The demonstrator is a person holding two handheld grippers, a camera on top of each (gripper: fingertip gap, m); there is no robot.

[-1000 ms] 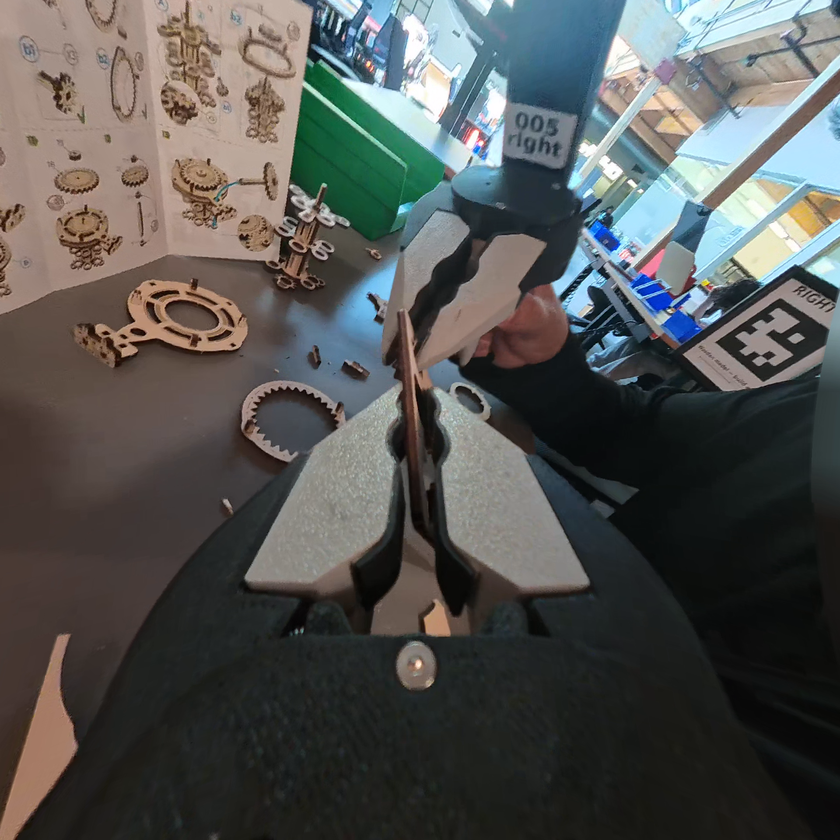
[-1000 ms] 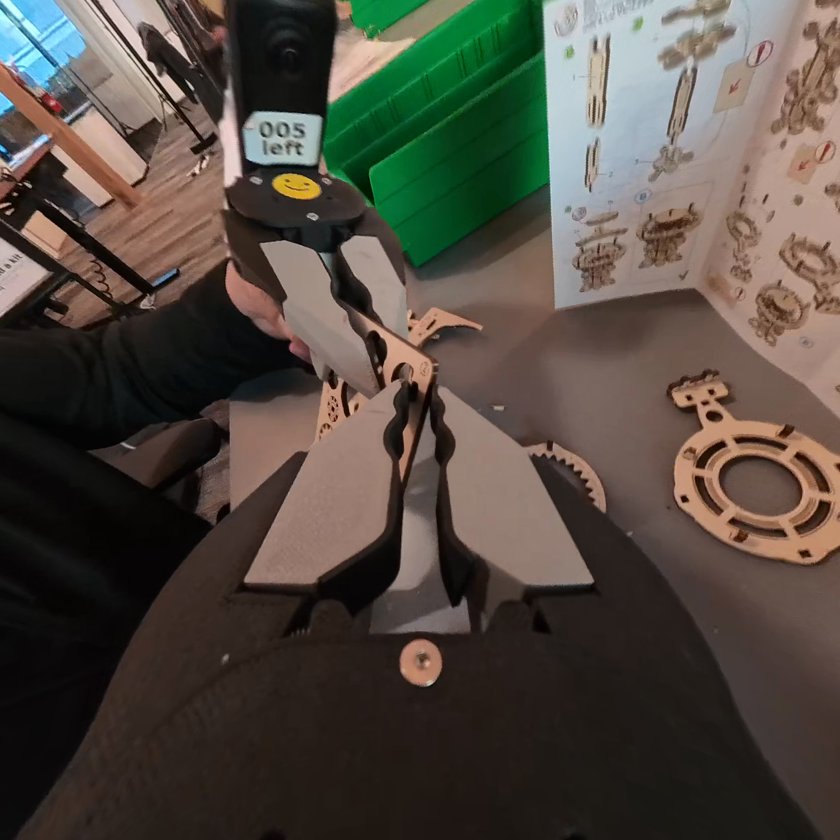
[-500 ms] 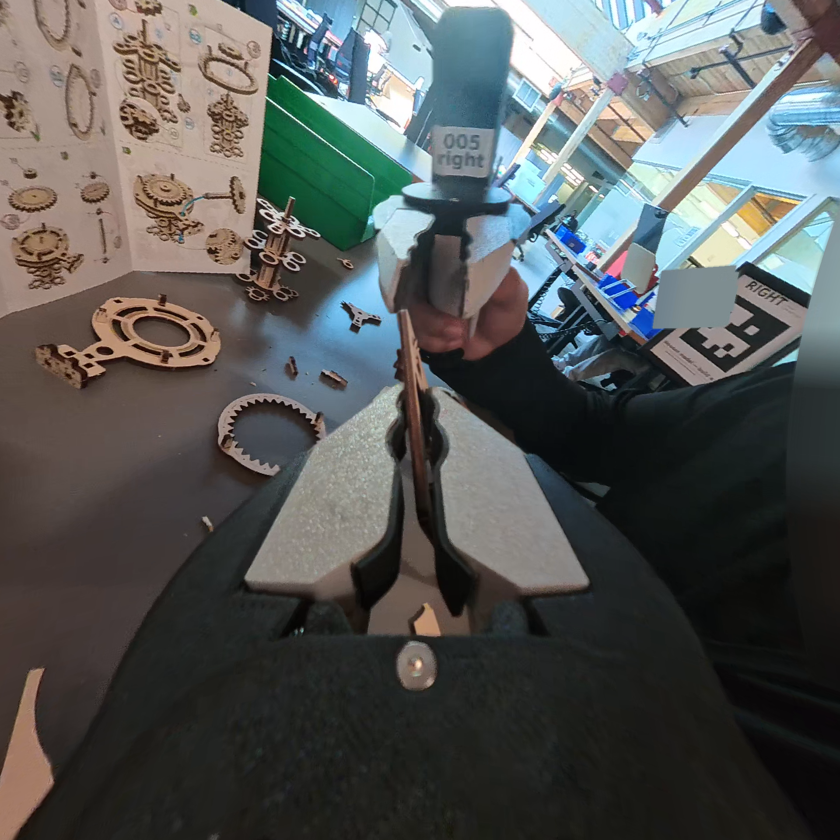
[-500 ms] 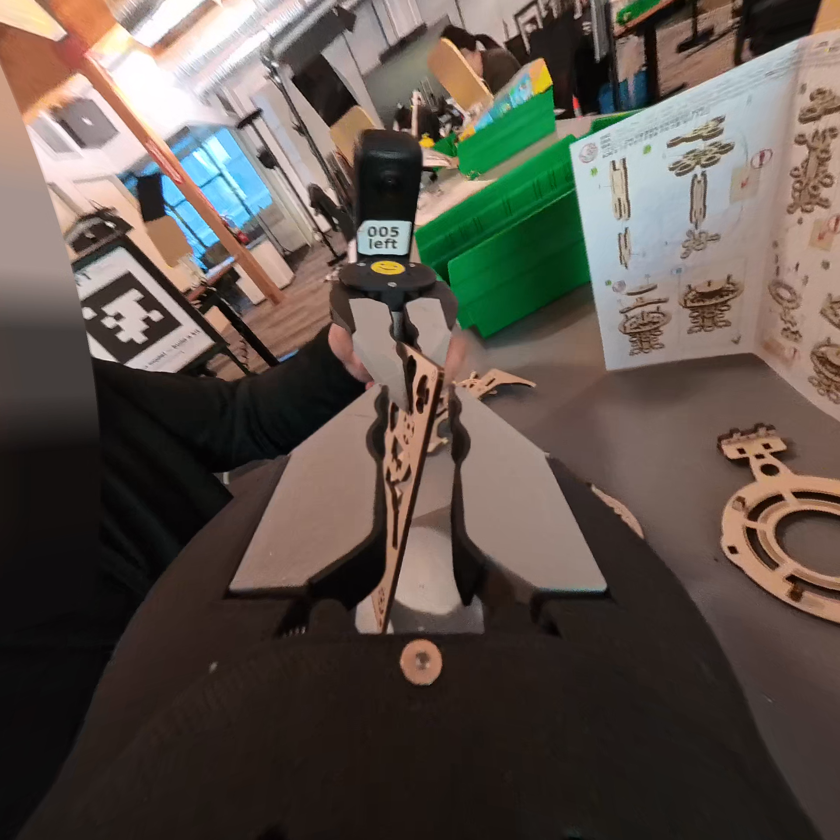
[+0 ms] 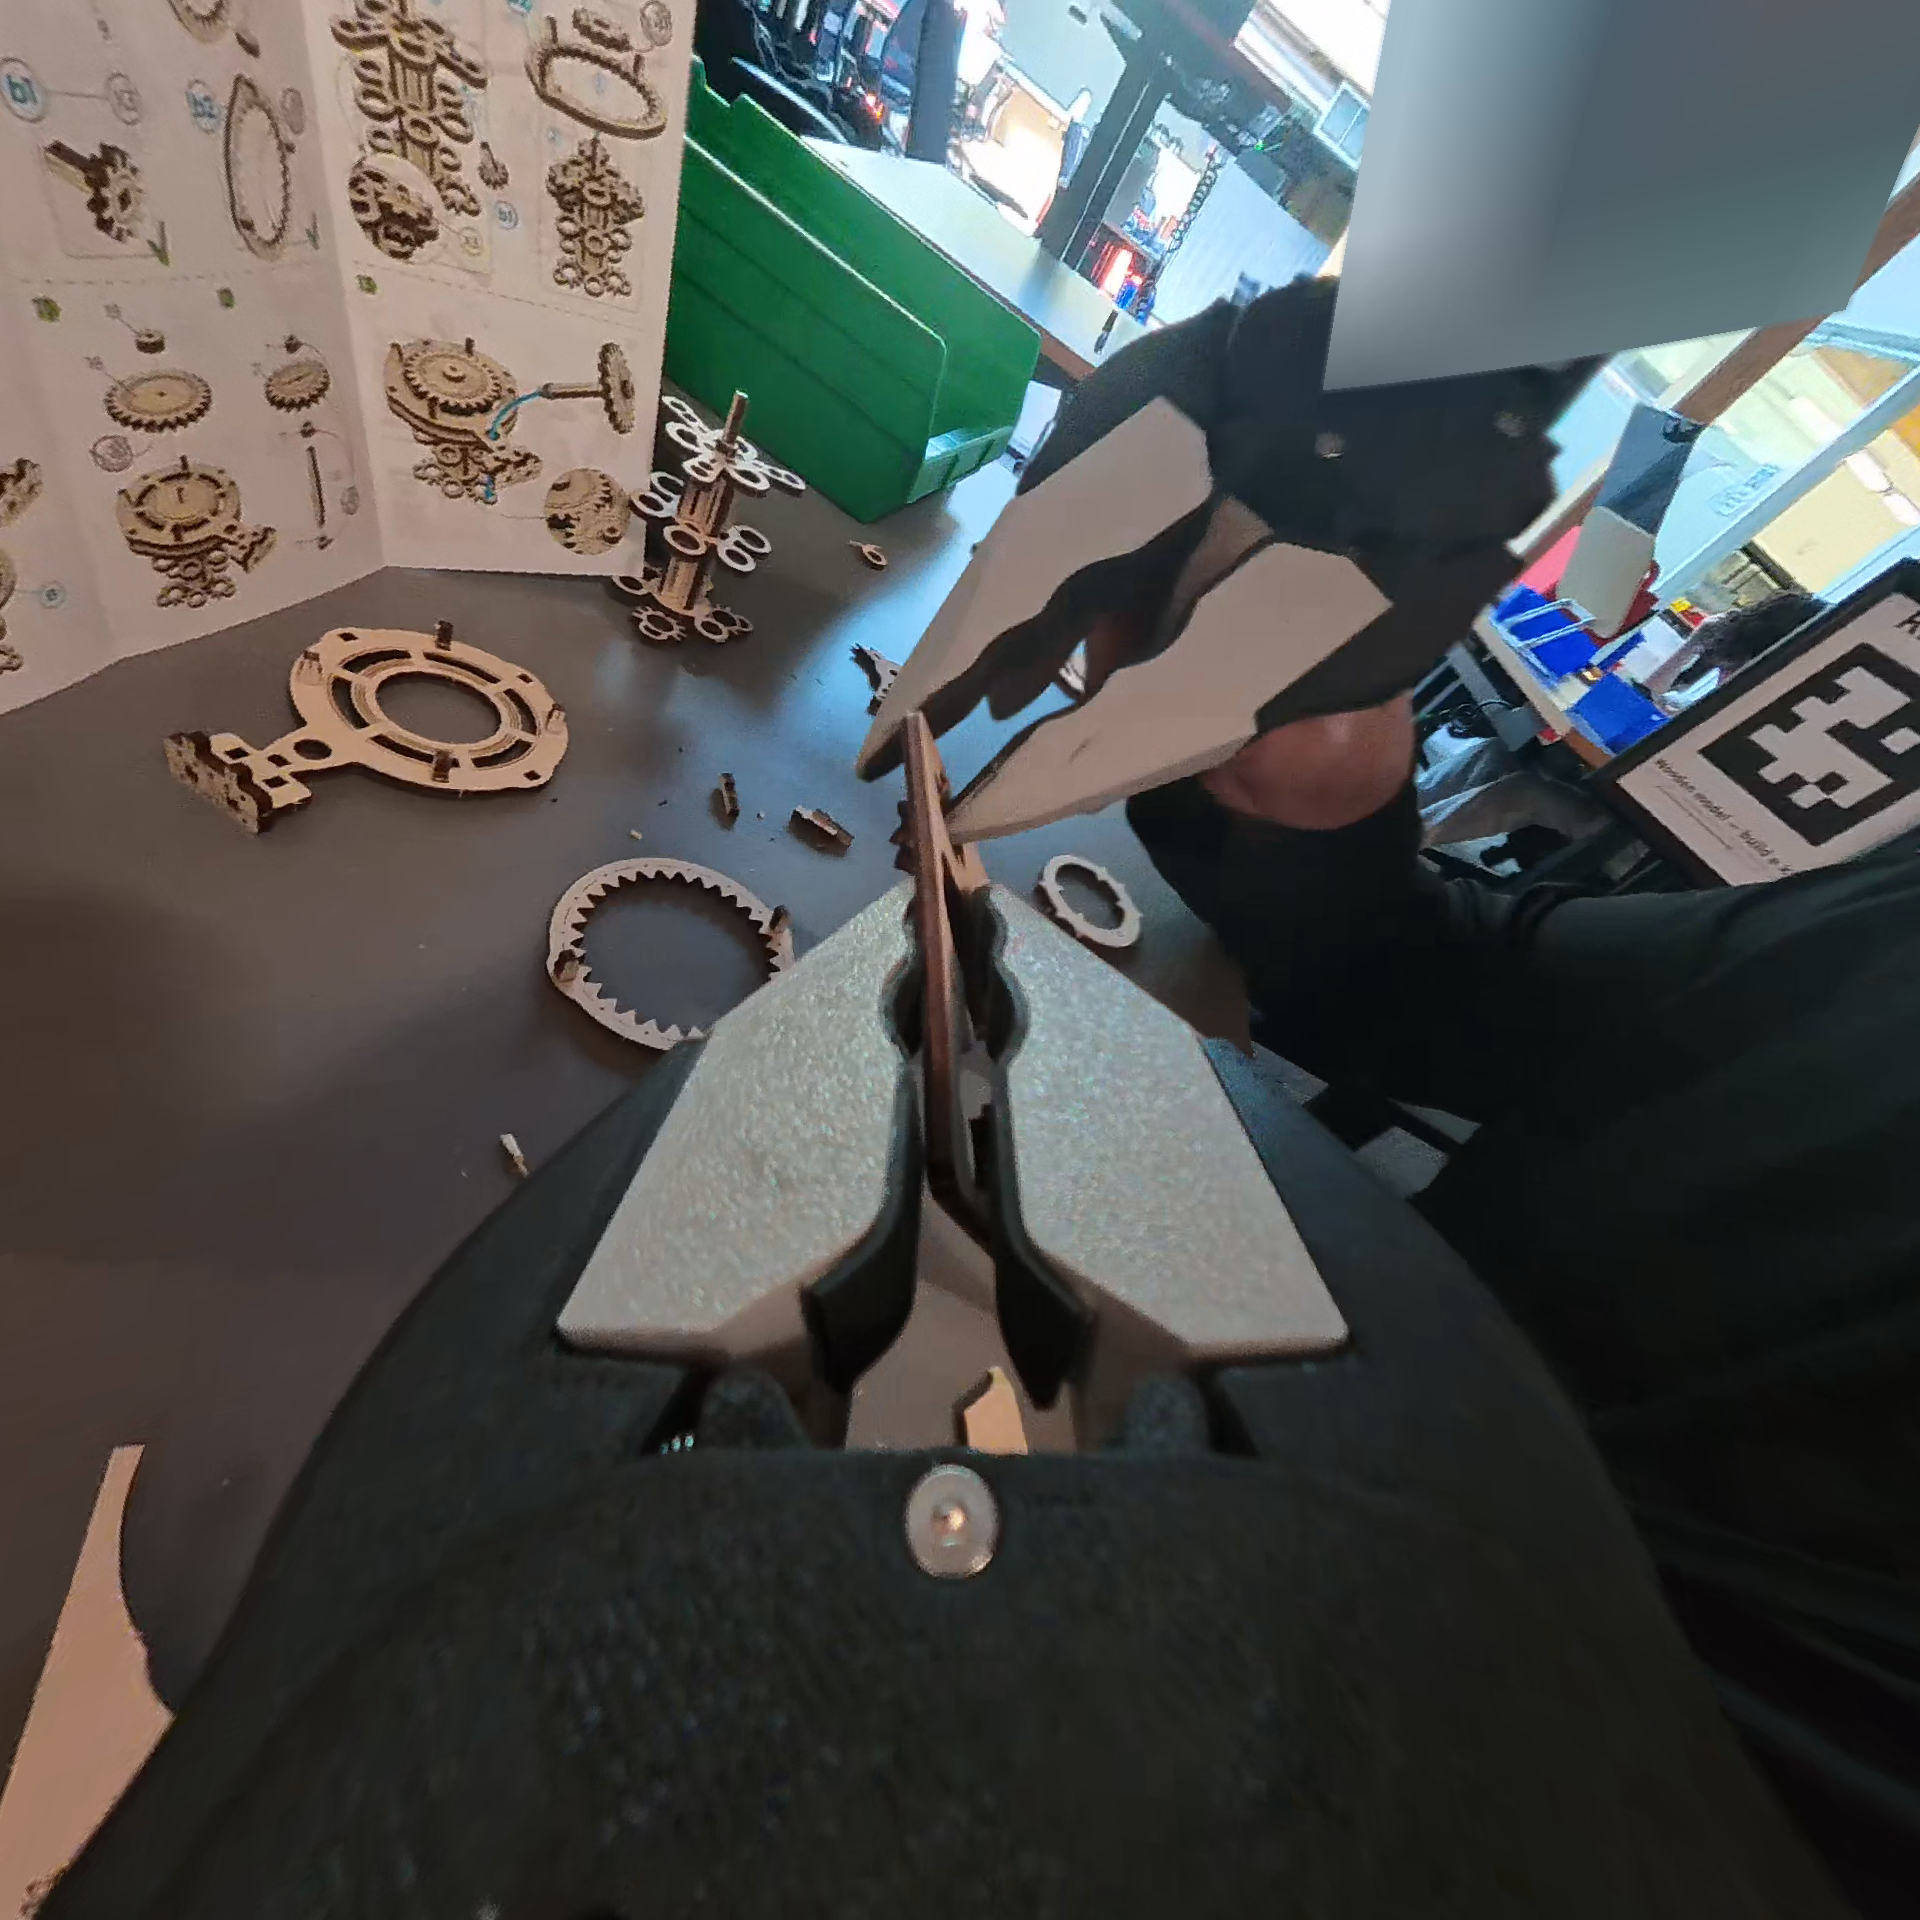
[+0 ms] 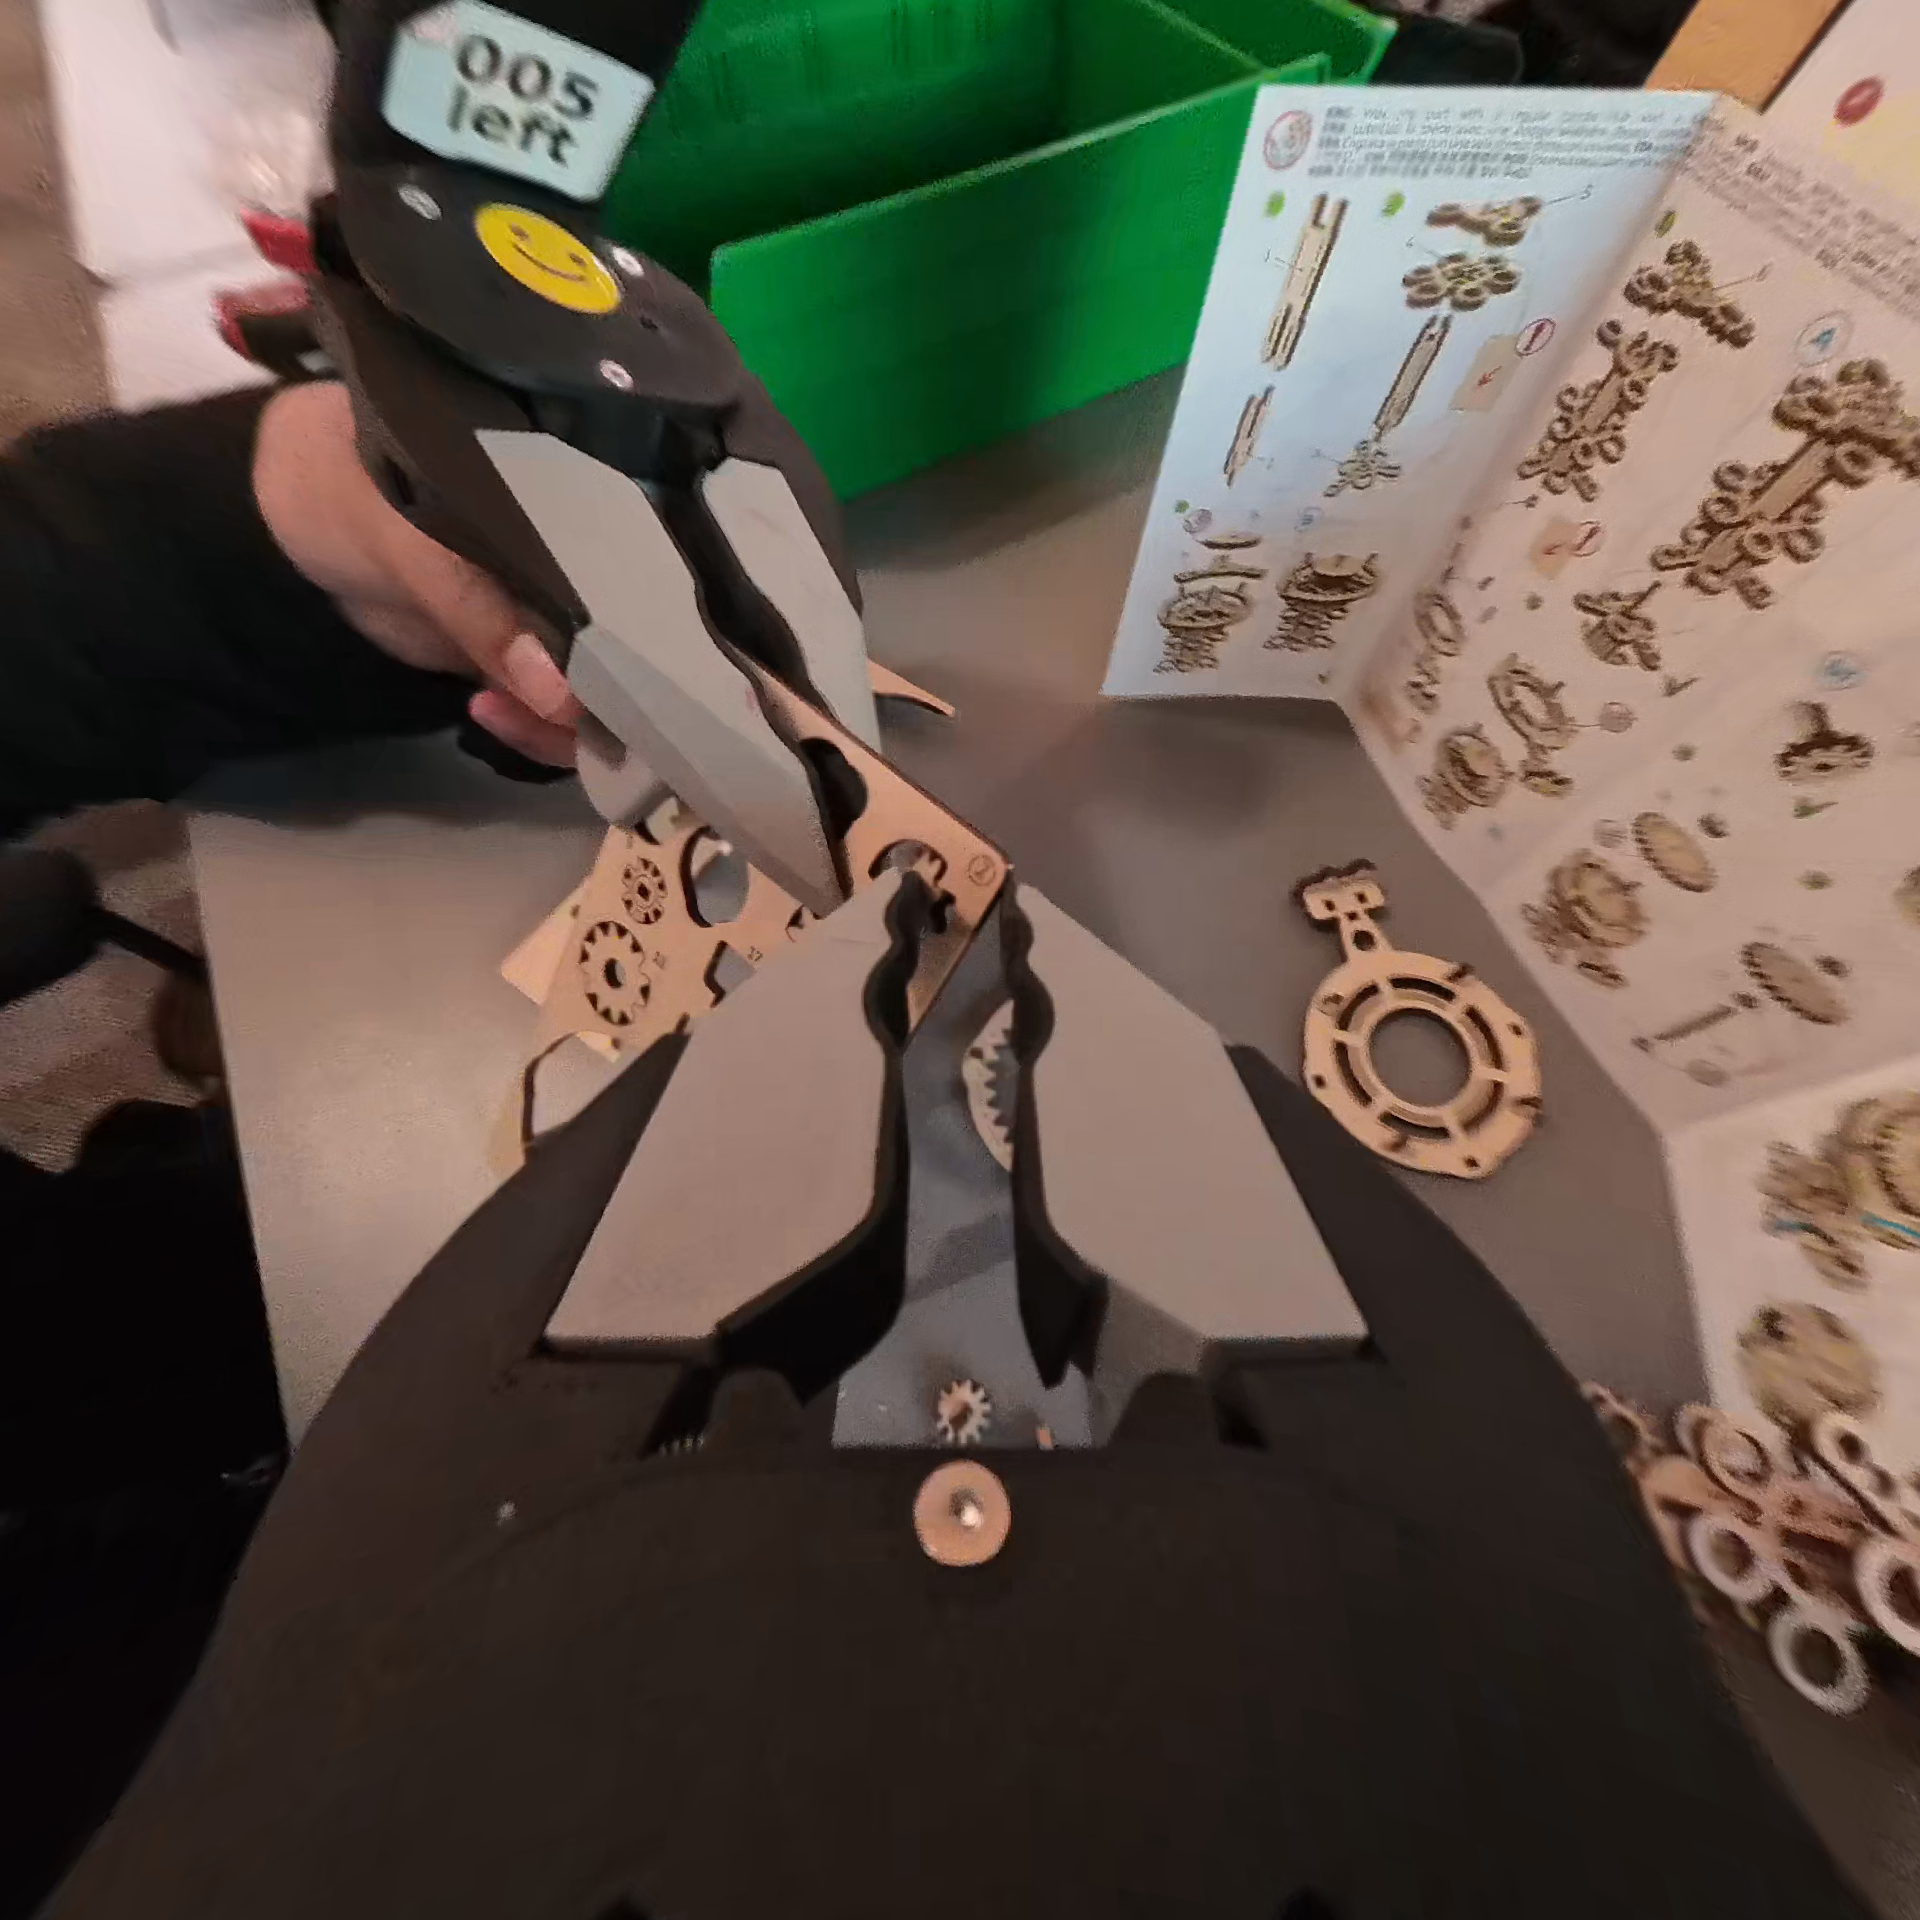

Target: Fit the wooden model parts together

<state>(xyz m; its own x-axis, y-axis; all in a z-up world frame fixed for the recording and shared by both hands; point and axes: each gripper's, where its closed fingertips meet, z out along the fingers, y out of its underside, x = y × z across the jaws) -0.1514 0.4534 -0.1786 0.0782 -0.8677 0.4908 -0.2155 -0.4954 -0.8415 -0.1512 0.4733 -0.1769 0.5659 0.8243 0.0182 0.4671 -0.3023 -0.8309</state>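
My left gripper point(image 5: 940, 904) is shut on a thin wooden parts sheet point(image 5: 935, 987), seen edge-on and held upright above the table. In the right wrist view the sheet point(image 6: 623, 966) shows its face, with small gears cut into it, and the left gripper point(image 6: 842, 821) clamps it from the upper left. My right gripper point(image 6: 951, 914) is open. Its fingertips straddle the sheet's upper corner with a gap between them. It also shows in the left wrist view point(image 5: 909, 795), coming in from the upper right.
On the dark table lie a ring plate with a handle point(image 5: 416, 717), a toothed ring point(image 5: 665, 951), a small ring point(image 5: 1086, 899), a small gear point(image 6: 961, 1413) and loose bits point(image 5: 821, 826). A tower assembly point(image 5: 696, 540), a folded instruction sheet point(image 5: 312, 260) and green bins point(image 5: 831, 343) stand behind. My left and right fingertips are right by each other.
Both grippers have come down nearer the table. The sheet lay deep between my right gripper's fingers; now only its corner sits between the tips. The left grip is unchanged.
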